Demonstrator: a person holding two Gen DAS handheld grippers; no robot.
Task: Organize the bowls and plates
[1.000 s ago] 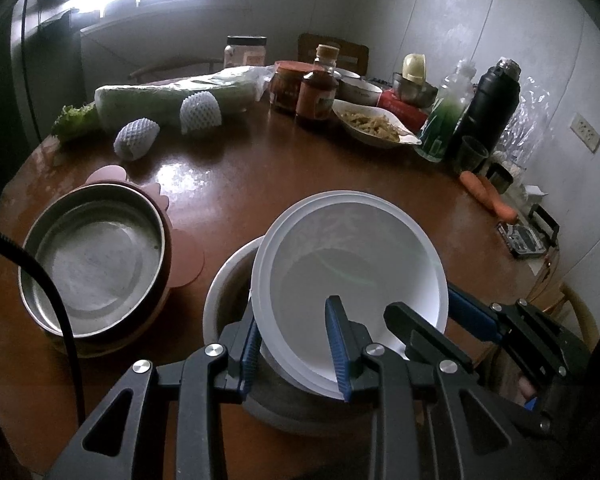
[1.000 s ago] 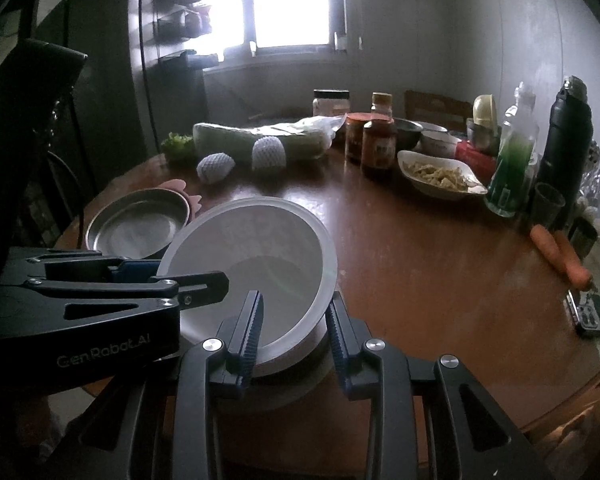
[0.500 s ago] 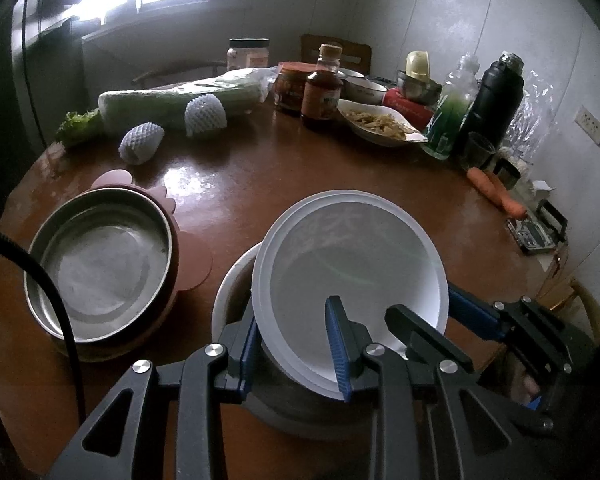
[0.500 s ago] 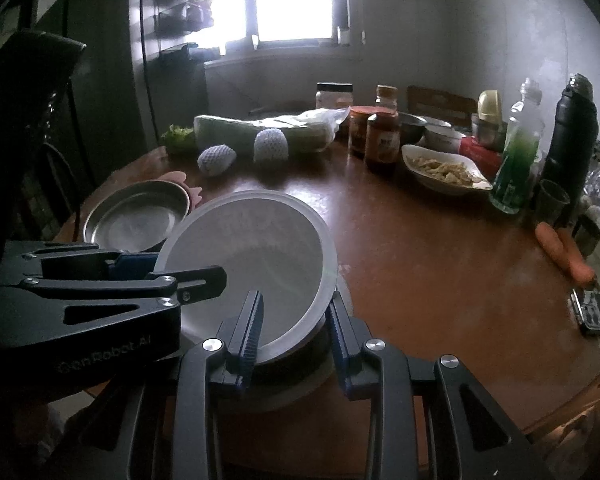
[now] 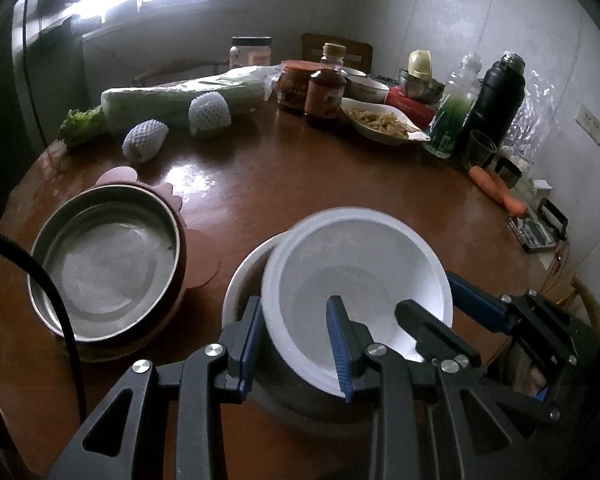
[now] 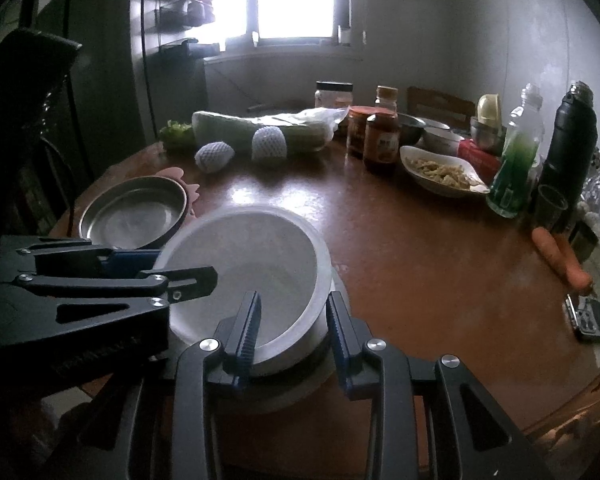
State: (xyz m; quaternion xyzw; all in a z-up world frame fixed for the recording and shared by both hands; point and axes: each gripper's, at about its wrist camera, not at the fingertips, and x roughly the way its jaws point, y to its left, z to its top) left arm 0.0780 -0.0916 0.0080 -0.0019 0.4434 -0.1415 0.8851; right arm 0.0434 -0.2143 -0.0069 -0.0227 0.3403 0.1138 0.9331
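Note:
A white bowl [image 5: 356,264] [image 6: 244,256] sits tilted inside a larger pale bowl [image 5: 240,276] [image 6: 284,392] near the front of the round brown table [image 5: 300,184]. My left gripper [image 5: 294,304] [image 6: 168,268] is shut on the white bowl's near-left rim, one finger inside and one outside. On its right rim my right gripper [image 6: 293,296] [image 5: 440,312] is shut in the same way. A steel bowl [image 5: 104,264] [image 6: 132,212] rests on a pink mat [image 5: 116,174] to the left.
Along the table's far side stand sauce jars [image 5: 324,92], a dish of food [image 5: 384,124], a green bottle [image 5: 452,116], a black flask [image 5: 496,100], a wrapped cabbage [image 5: 180,100] and two netted fruits [image 5: 146,144]. Carrots [image 5: 496,192] lie at the right edge.

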